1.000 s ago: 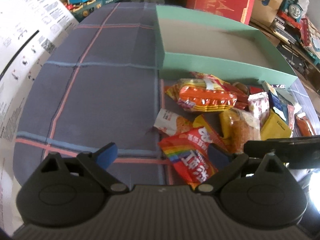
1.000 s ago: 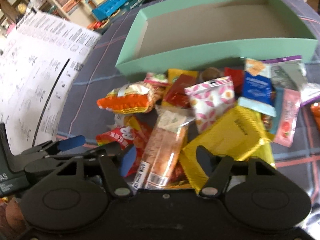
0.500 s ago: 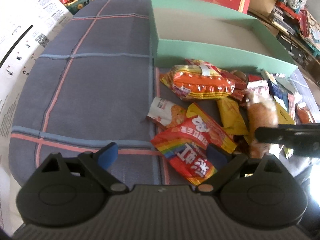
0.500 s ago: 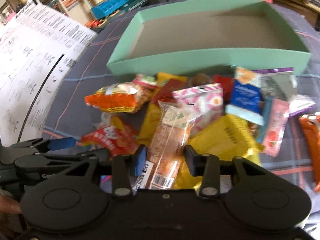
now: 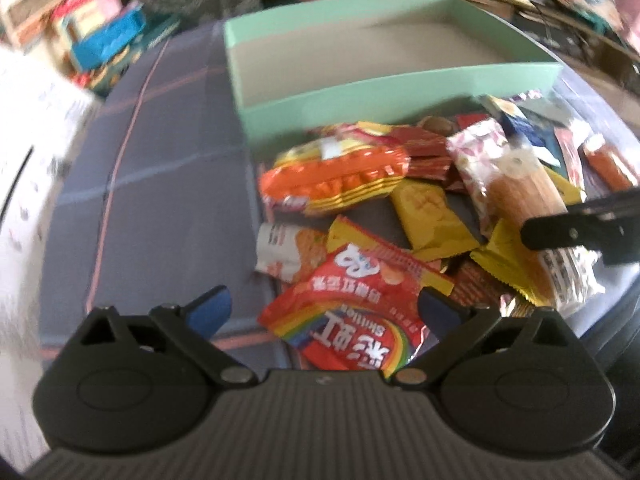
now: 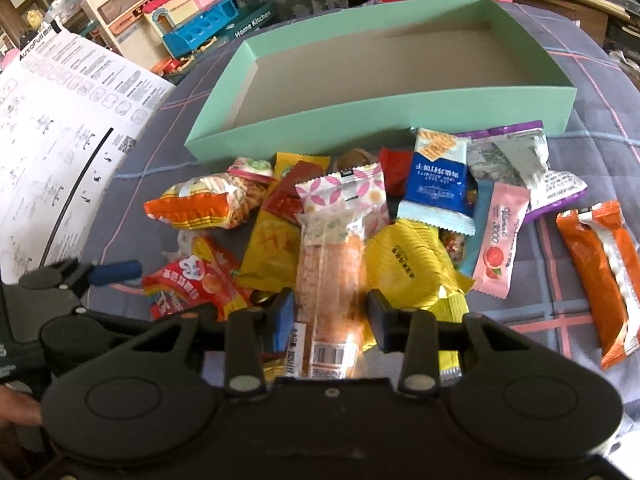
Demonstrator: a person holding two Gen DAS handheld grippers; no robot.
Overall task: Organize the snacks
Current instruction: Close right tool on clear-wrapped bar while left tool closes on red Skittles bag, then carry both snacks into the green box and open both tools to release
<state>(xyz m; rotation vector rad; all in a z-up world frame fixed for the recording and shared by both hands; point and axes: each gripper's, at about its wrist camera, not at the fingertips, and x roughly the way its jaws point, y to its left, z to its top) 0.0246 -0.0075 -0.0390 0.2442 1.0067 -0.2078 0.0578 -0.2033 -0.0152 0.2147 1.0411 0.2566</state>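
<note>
- Right gripper (image 6: 328, 316): jaws just closing, clamped on a long clear bread packet (image 6: 330, 272) atop the snack pile.
- Left gripper (image 5: 320, 312): jaws just widened, spread apart over a red rainbow packet (image 5: 352, 320), not gripping.
- Green box (image 6: 400, 116) near the table's far edge, behind the pile.

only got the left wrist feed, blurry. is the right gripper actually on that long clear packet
Observer: Yes, the right gripper has been closing and now has the long clear packet between its pads.
Operator: anything in the box yet
Observer: No, the green box shows only its bare grey floor.
Operator: what's far right of the pile
Observer: An orange packet lying alone on the cloth.
</note>
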